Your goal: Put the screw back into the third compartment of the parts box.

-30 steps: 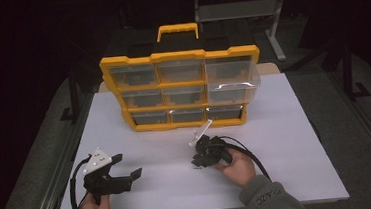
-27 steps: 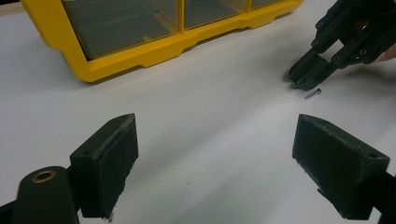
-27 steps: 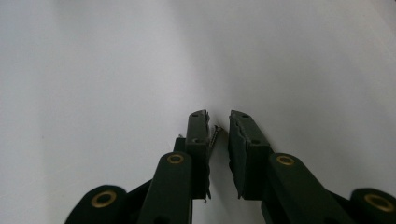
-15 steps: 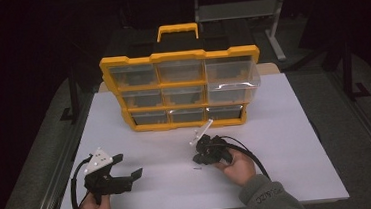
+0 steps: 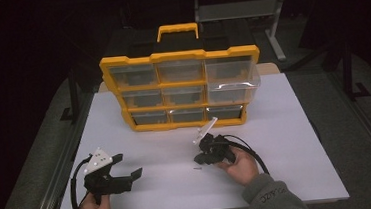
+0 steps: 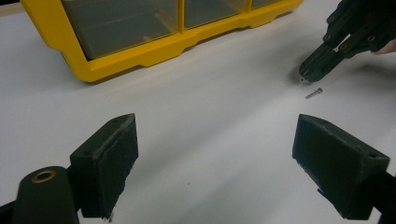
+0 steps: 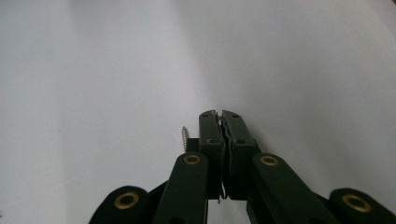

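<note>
A person sits at a table covered by a white sheet [image 5: 285, 126], holding a black two-jaw gripper in each hand. At the far side of the sheet stands a yellow plastic organiser case [image 5: 181, 89] with clear drawer fronts and a yellow carry handle on top; one clear drawer [image 5: 233, 83] at its right side juts out toward the person, seemingly pulled open for access. The right gripper [image 5: 199, 159] is angled down near the middle of the sheet, its jaws pressed together with the tips at or just above the surface; something thin may be pinched between them, but it is too small to be sure. Just beside those tips lies a small silver screw [image 6: 314, 93], loose on the sheet and apart from the jaws, likely the piece being handled. The left gripper [image 5: 128, 166] rests low at the near left, well apart from the screw, its jaws spread wide and holding nothing, apparently waiting. Judging from the layout, the screw probably belongs in the open drawer.
</note>
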Demonstrator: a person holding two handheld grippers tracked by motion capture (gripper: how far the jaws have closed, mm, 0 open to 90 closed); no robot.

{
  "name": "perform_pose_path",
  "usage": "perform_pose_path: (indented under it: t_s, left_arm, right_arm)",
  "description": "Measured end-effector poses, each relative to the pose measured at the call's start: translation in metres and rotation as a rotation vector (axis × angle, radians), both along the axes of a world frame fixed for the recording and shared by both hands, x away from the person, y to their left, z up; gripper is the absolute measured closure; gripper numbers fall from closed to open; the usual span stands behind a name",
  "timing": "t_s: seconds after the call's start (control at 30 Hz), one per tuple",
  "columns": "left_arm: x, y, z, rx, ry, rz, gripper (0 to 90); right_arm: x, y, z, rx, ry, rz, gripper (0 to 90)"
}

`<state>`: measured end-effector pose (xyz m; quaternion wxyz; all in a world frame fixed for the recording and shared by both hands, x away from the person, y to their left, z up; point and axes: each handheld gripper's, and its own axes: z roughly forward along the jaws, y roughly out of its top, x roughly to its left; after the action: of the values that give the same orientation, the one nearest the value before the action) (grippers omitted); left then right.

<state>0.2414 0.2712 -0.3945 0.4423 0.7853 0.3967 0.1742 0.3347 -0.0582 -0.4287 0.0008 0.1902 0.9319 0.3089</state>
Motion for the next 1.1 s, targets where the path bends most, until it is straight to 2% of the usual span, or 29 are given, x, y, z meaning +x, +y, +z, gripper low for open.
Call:
perform_pose_path:
  t_s: [0.2,0.27,0.4,0.53,0.67,0.8,0.97,1.07,1.1]
  left_arm:
    - [0.000,0.001,0.000,0.008,0.001,-0.005,13.7]
    - [0.000,0.000,0.000,-0.004,0.000,0.002,13.7]
    - [0.001,0.000,0.000,0.005,0.000,-0.006,13.7]
    - [0.001,0.000,0.000,0.009,-0.004,-0.007,13.7]
    - [0.000,0.000,0.000,0.006,-0.006,-0.005,13.7]
    - [0.001,0.000,-0.001,0.012,-0.003,-0.006,13.7]
    - [0.001,0.000,0.000,0.015,-0.011,-0.007,13.7]
    - [0.001,0.001,-0.001,0.022,-0.010,-0.011,13.7]
    - [0.000,0.000,-0.001,0.004,-0.003,0.000,13.7]
  right_arm:
    - [-0.007,-0.007,0.010,0.011,0.000,0.007,87.0]
    - [-0.009,-0.010,0.014,0.016,-0.004,0.008,87.0]
    - [-0.015,-0.015,0.021,0.039,0.015,0.022,86.9]
    - [-0.021,-0.020,0.029,0.056,0.002,0.050,87.0]
    - [-0.027,-0.026,0.040,0.069,0.009,0.057,87.0]
    - [-0.033,-0.032,0.053,0.086,-0.010,0.080,87.0]
    - [-0.036,-0.039,0.071,0.096,-0.007,0.091,87.0]
    - [-0.038,-0.043,0.079,0.120,0.003,0.089,87.0]
    - [-0.038,-0.045,0.082,0.120,-0.001,0.086,87.0]
